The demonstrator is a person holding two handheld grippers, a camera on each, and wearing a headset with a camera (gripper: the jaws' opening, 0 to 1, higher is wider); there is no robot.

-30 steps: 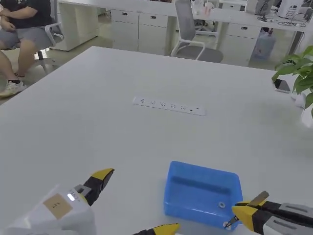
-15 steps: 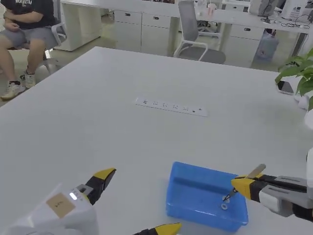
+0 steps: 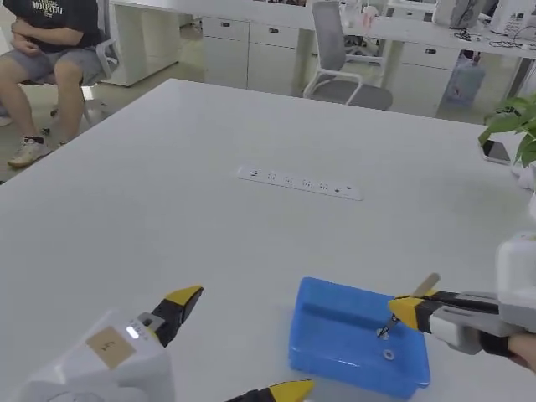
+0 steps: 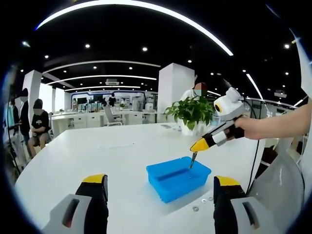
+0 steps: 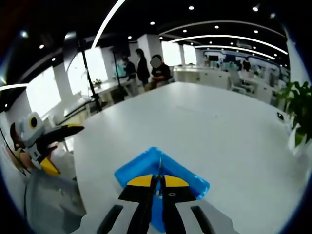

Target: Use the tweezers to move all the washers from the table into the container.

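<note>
A blue container (image 3: pixel 335 335) sits on the white table near its front edge, with one washer (image 3: pixel 389 355) on its floor. My right gripper (image 3: pixel 404 309) comes in from the right, shut on thin tweezers (image 3: pixel 390 322) that point down over the container's inside. A small washer seems pinched at their tip (image 3: pixel 383 332). From the right gripper view, the tweezers (image 5: pixel 159 170) reach over the container (image 5: pixel 139 168). My left gripper (image 3: pixel 230 347) is open at the bottom left, holding nothing. In the left gripper view, two washers (image 4: pixel 204 200) lie on the table beside the container (image 4: pixel 165 183).
A white power strip (image 3: pixel 299 182) lies mid-table. A potted plant (image 3: pixel 512 126) and a phone (image 3: pixel 497 152) are at the right edge. A person sits on a chair (image 3: pixel 50 59) beyond the table's left side; office chairs and desks are behind.
My right gripper carried the tweezers from the container's front edge up and back, over its inside. The left gripper has stayed in place.
</note>
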